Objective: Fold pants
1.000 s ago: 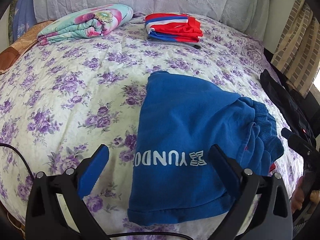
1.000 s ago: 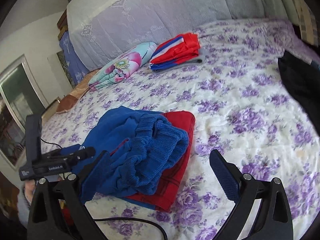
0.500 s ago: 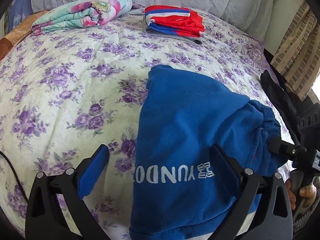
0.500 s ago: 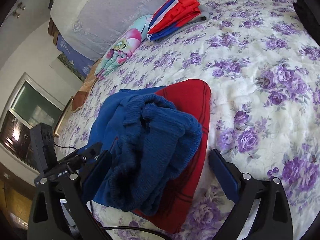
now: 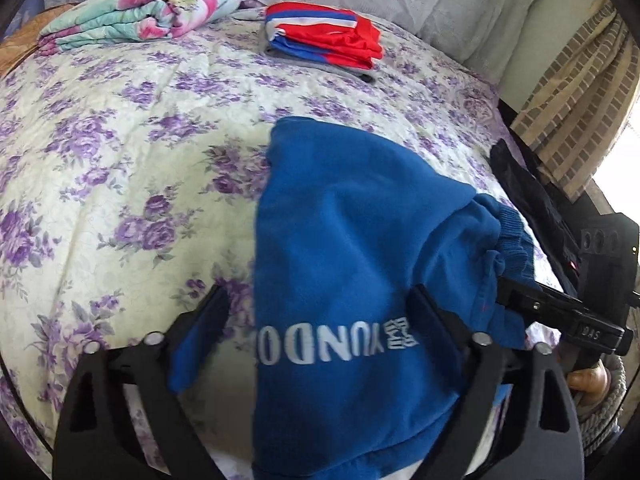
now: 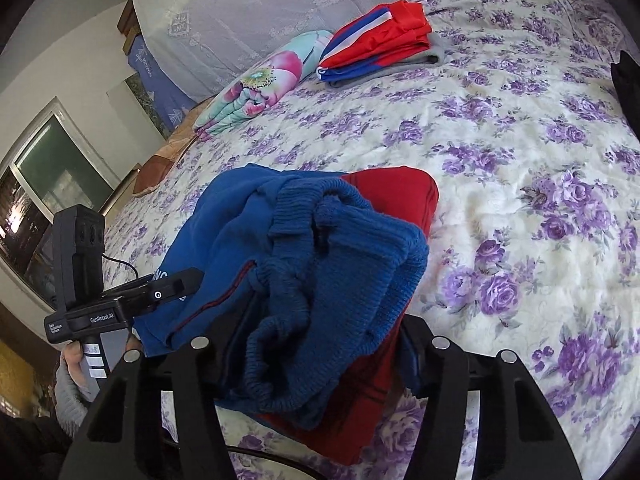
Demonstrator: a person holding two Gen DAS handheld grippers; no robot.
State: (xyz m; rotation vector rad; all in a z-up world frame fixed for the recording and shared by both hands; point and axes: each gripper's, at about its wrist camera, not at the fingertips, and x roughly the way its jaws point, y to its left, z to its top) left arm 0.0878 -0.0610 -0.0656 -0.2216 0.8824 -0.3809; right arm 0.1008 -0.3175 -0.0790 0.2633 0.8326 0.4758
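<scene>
Our left black two-finger gripper (image 5: 316, 320) tilted downward with blue-padded jaws spread wide, our right black two-finger gripper (image 6: 324, 332) angled down likewise, its jaws closing around bunched fabric, our hands (image 6: 74, 360) gripping each handle below

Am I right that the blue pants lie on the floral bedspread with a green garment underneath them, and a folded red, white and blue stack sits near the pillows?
Not quite: the garment under the blue pants is red, not green, as the right wrist view shows. The rest holds: the pants lie on the floral bedspread, and the folded stack sits near the pillows.
</scene>
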